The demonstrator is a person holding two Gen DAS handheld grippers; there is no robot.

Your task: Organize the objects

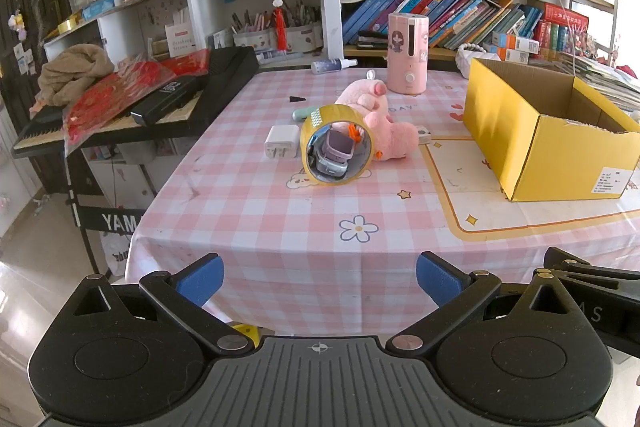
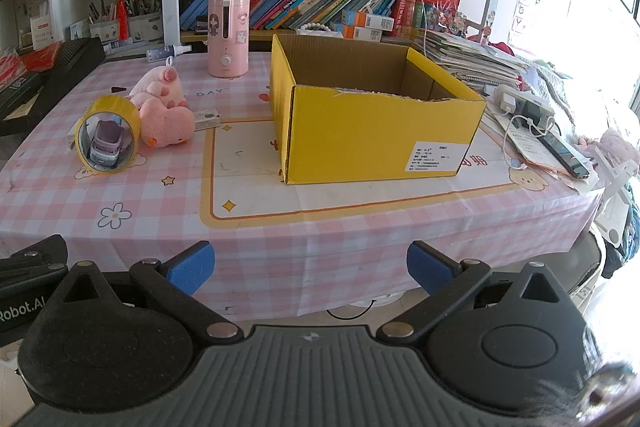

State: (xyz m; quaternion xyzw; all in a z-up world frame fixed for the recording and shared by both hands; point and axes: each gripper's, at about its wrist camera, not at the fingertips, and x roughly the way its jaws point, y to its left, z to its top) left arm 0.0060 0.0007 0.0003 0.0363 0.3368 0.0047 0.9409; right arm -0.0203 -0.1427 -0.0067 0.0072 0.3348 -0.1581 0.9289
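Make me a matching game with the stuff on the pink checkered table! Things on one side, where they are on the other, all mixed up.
Things:
1. toy car
2. pink plush pig
3. yellow box
4. pink humidifier

Places:
A. at the back of the table, near the bookshelf
B. inside the tape roll
C. right side, open on top
D. lying just right of the tape roll

Pairs: 1-B, 2-D, 3-C, 4-A

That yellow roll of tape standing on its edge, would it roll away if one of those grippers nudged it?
Probably. The yellow tape roll stands on its rim on the flat tablecloth, so a push could set it rolling or tip it flat. The pink plush pig beside it might block it that way. The toy car seen through its core would likely stay behind.
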